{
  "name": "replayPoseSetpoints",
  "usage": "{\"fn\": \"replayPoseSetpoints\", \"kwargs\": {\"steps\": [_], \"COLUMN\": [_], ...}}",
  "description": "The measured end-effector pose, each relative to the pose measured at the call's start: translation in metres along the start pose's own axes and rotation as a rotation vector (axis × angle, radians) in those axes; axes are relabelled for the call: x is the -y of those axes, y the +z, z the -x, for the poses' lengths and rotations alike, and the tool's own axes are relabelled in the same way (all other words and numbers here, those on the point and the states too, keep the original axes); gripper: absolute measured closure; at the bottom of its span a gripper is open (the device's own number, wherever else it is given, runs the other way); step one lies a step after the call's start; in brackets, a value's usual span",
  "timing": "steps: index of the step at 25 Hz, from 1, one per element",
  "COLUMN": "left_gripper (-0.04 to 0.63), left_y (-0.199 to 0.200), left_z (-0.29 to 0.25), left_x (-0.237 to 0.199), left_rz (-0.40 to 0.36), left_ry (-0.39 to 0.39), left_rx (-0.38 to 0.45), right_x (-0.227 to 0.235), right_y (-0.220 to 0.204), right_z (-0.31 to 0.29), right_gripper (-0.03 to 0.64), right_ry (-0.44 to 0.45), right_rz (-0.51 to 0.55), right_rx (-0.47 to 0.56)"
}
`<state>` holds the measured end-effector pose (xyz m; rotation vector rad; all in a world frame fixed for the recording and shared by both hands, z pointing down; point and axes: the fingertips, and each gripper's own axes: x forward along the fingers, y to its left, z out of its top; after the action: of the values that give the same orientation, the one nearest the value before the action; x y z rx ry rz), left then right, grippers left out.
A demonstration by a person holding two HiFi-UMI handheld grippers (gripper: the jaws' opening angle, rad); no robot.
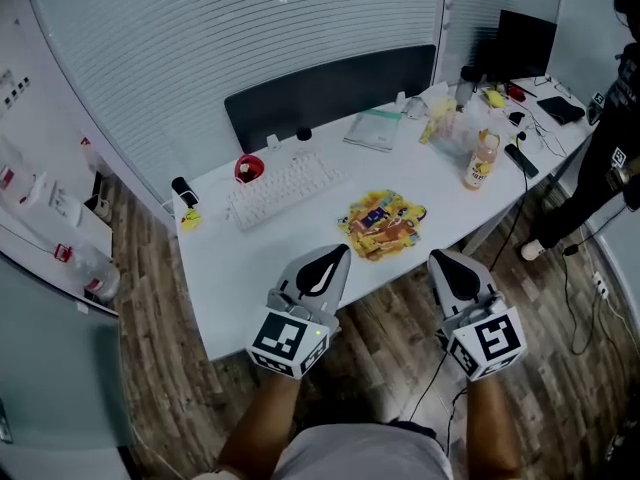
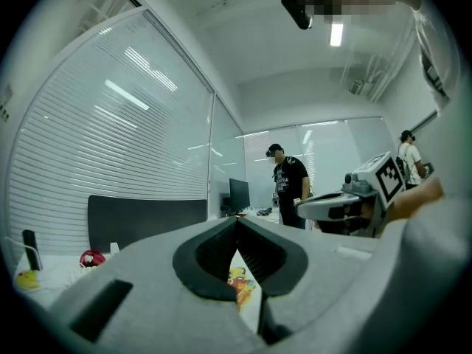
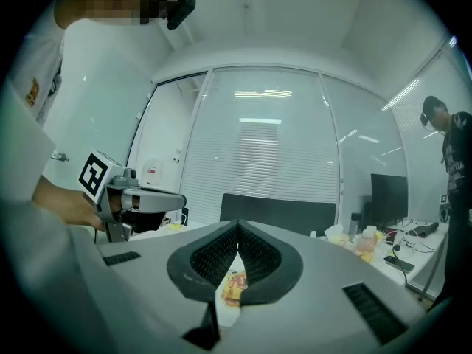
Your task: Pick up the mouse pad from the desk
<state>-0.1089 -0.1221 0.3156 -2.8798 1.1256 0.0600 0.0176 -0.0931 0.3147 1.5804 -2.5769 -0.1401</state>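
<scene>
The mouse pad (image 1: 383,223) is a colourful yellow and orange mat lying flat near the front edge of the white desk (image 1: 240,268). Both grippers hover level in front of that edge, short of the pad. My left gripper (image 1: 340,251) is shut and empty, just left of the pad. To the pad's right, my right gripper (image 1: 440,258) is shut and empty too. In the left gripper view the closed jaws (image 2: 236,220) frame a strip of the mouse pad (image 2: 242,282). The right gripper view shows the same between its closed jaws (image 3: 238,226): a slice of the mouse pad (image 3: 234,286).
A white keyboard (image 1: 285,188) and a red object (image 1: 249,169) lie behind the pad. A dark panel (image 1: 330,93) backs the desk. A bottle (image 1: 481,160), a notebook (image 1: 375,130), clutter and a monitor (image 1: 525,43) fill the right end. A person (image 1: 610,158) stands at far right.
</scene>
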Motion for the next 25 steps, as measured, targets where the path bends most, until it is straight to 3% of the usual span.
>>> {"fn": "replayPoseSetpoints", "kwargs": {"steps": [11,25], "left_gripper": [0.581,0.580], "left_y": [-0.019,-0.032], "left_z": [-0.022,-0.039], "left_x": [-0.039,-0.053], "left_rz": [0.029,0.034], "left_ry": [-0.029,0.000], "left_rx": [-0.034,-0.088], "right_x": [0.007,0.028], "right_y": [-0.014,-0.028], "right_z": [-0.039,-0.056], "right_gripper": [0.604,0.604], "right_ry": [-0.020,-0.002], "right_rz": [0.001,-0.007], "right_rx": [-0.060,-0.072]}}
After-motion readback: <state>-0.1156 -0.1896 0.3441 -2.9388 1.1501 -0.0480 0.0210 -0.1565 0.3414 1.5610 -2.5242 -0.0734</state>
